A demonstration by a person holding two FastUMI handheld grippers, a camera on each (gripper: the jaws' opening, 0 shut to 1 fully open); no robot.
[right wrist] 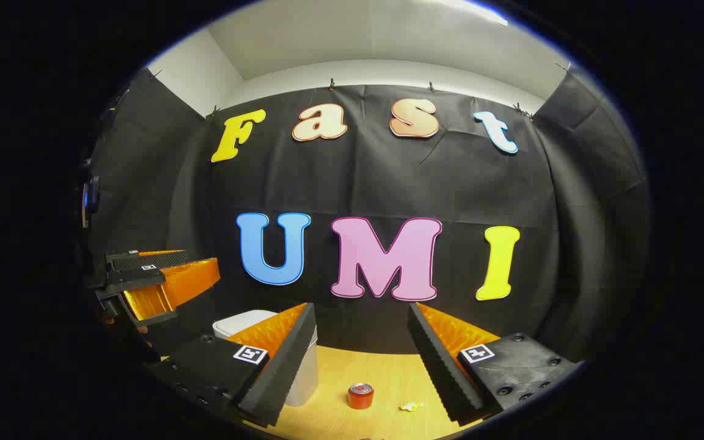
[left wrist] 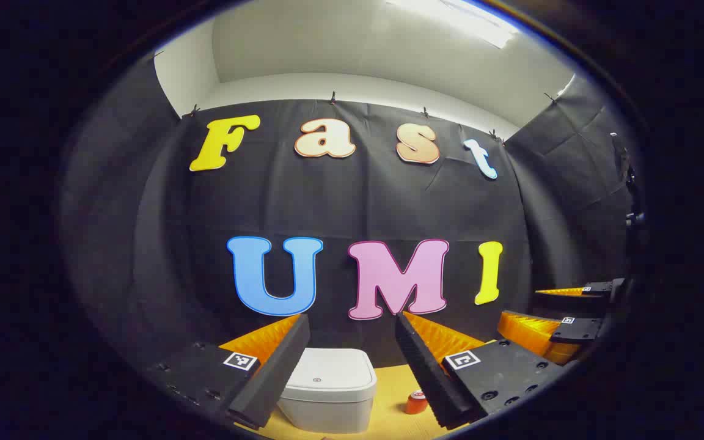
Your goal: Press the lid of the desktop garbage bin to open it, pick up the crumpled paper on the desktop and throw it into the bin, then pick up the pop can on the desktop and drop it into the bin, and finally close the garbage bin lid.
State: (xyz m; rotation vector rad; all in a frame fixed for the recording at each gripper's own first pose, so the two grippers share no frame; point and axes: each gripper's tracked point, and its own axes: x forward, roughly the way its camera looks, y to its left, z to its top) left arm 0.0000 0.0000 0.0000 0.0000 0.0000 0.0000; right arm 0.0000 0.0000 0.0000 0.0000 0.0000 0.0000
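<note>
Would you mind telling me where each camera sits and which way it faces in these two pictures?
Left gripper view: rides the left hand-held gripper, facing the booth wall and the closed garbage bin; its own open fingers show, with the right hand-held gripper at its right.
Right gripper view: rides the right hand-held gripper, facing the desktop, pop can and crumpled paper; own fingers open.
Shared: bin, can, wall.

Recording booth, lab-type setup, black cloth walls [right wrist: 388,177] clipped up w/ small clamps [left wrist: 332,98], plain white room wall [left wrist: 340,85] & ceiling light [left wrist: 456,18] above, light wood desktop [right wrist: 382,373] w/ staged props: bin [left wrist: 330,391], pop can [right wrist: 360,396]
</note>
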